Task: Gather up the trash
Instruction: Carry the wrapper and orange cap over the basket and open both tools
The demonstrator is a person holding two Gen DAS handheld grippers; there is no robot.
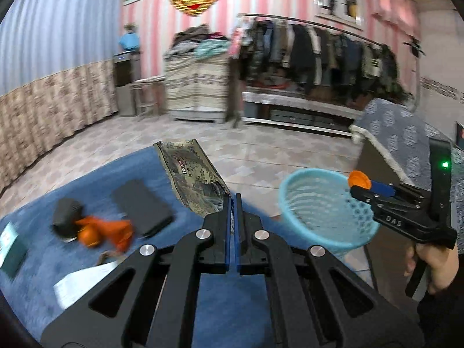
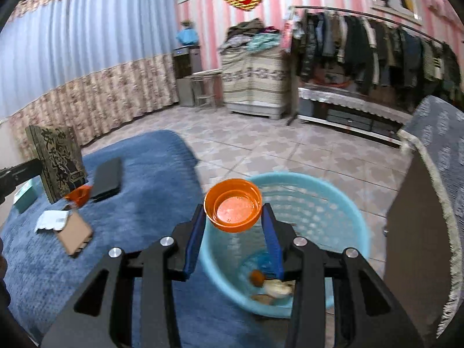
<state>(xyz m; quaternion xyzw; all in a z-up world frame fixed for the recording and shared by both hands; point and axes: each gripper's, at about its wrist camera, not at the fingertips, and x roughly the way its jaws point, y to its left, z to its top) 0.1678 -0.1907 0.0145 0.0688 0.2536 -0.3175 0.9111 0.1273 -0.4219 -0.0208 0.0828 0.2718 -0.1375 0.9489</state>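
My right gripper (image 2: 233, 207) is shut on an orange plastic lid (image 2: 233, 195), held just above the near rim of a light blue mesh basket (image 2: 333, 203). A few scraps of trash (image 2: 272, 287) lie at the basket's bottom. My left gripper (image 1: 233, 198) is shut on the edge of a flat green-gold patterned package (image 1: 194, 174), lifted over the blue plush surface (image 1: 220, 293). In the right wrist view the package (image 2: 58, 159) stands upright at the far left. In the left wrist view the right gripper (image 1: 355, 185) holds the lid (image 1: 359, 179) at the basket (image 1: 319, 211) rim.
On the blue surface lie a black flat case (image 1: 142, 207), a black lump (image 1: 66, 217), orange wrapping (image 1: 104, 230), a teal box (image 1: 11, 243), white paper (image 1: 78, 284) and a cardboard piece (image 2: 75, 232). A dark cabinet (image 2: 414, 232) under a grey cloth stands right of the basket. Tiled floor lies beyond.
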